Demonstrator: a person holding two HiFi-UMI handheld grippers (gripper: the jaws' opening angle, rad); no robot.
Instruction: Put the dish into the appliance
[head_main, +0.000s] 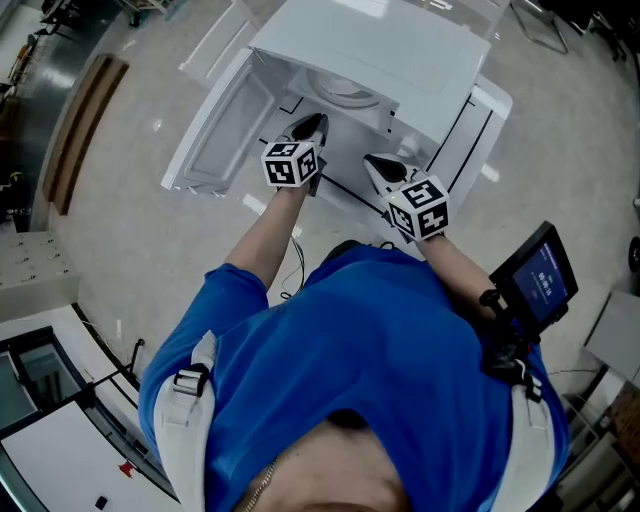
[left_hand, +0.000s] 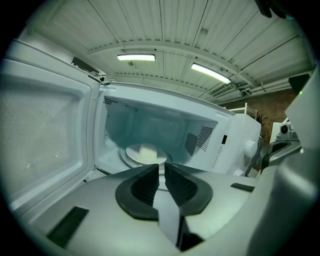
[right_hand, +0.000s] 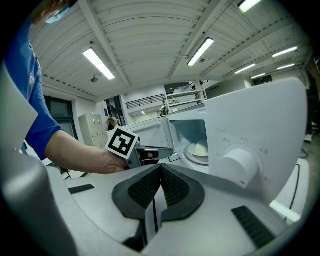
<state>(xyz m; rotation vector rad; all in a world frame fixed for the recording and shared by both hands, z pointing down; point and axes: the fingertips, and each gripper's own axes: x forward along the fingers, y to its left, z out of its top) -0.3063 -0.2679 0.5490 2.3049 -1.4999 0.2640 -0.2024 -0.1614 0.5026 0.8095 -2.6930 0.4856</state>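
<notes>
Although both tools hang in front of the microwave oven (head_main: 380, 50), neither carries anything. The white dish (left_hand: 146, 152) already sits inside the cavity, on the round turntable (left_hand: 123, 156) in the middle of the floor. A pale rounded item lies on it; what it is cannot be told. From the right gripper view the dish shows through the opening, left of the control knob (right_hand: 240, 167).

Left gripper (left_hand: 162, 167): jaws nearly together, with a narrow slit between the ribbed pads and nothing in it. It is outside the cavity, on the near side of the sill, pointing at the dish and apart from it. In the head view it sits just in front of the opening.

Right gripper (right_hand: 160, 167): jaws together, pads meeting at the tips, nothing held. It hangs to the right, near the control panel, and touches no part of the appliance as far as the views show.

Oven door (left_hand: 45, 135): swung fully out to the left, with its inner face turned toward the left tool.

Assessment: the placing itself appears done, since the dish is in the appliance and free of both tools. Nothing in the task sentence looks outstanding. If the job is meant to end with the oven shut, the door is the one item open, and the left tool is the nearer to it.
</notes>
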